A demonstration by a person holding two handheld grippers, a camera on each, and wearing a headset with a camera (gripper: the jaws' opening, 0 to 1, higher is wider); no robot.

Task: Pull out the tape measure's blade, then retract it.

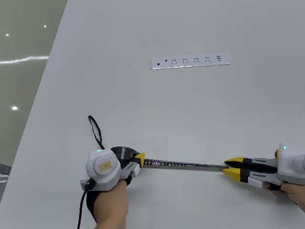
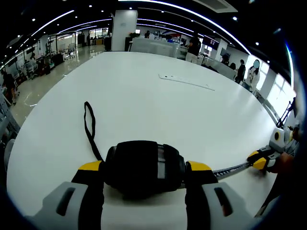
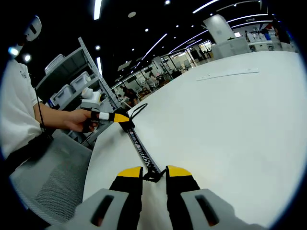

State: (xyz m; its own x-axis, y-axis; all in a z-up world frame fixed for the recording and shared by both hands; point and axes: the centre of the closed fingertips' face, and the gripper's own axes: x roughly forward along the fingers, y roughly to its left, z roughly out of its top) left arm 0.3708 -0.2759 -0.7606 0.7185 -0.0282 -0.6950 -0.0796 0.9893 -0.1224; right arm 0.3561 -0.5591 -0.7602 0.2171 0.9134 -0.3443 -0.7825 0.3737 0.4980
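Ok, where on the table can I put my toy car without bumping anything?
Free: the wide bare table between the power strip and the stretched blade, and beyond the strip. Crowded: the near side, where the left gripper holds the tape measure, its strap beside it, and the right gripper pinches the blade's tip.
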